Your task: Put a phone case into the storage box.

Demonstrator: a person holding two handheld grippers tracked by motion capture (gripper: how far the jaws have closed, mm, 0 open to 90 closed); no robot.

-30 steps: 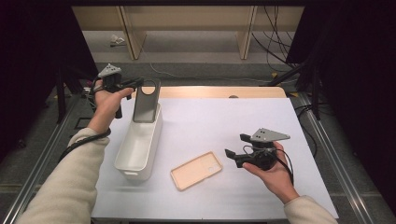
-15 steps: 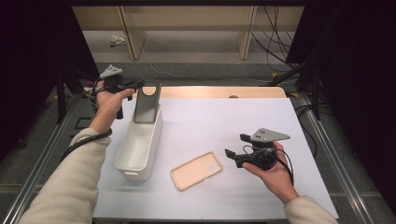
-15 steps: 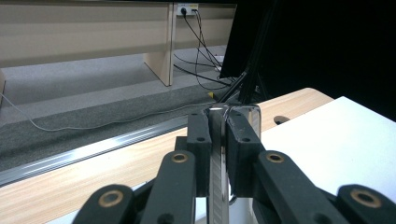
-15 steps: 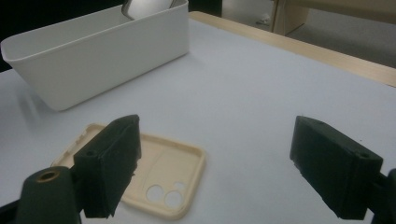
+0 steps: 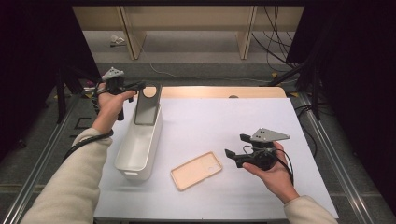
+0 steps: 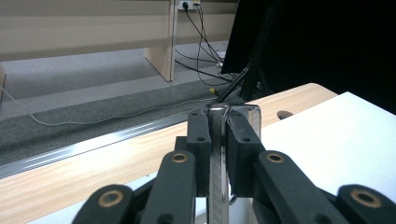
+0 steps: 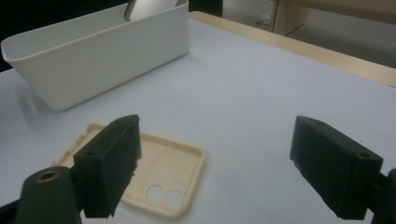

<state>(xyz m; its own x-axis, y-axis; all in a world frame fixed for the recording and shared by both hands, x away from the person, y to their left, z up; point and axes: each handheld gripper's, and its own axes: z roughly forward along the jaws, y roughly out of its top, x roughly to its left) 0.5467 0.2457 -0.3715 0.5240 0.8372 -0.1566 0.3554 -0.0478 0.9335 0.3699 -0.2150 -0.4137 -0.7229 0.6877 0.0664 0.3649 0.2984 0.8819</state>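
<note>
A lab or recording room is suggested. The white-topped table [image 5: 224, 135] is enclosed left and right by black curtains [image 5: 345, 84], and metal rails [image 5: 327, 154] are fixed along its sides. Behind the table, loose cables [image 5: 275, 28] are seen on a grey carpet floor [image 5: 187, 51], beside plain wooden furniture legs [image 5: 245, 32]. A wall socket [image 6: 187, 4] is seen behind the table
</note>
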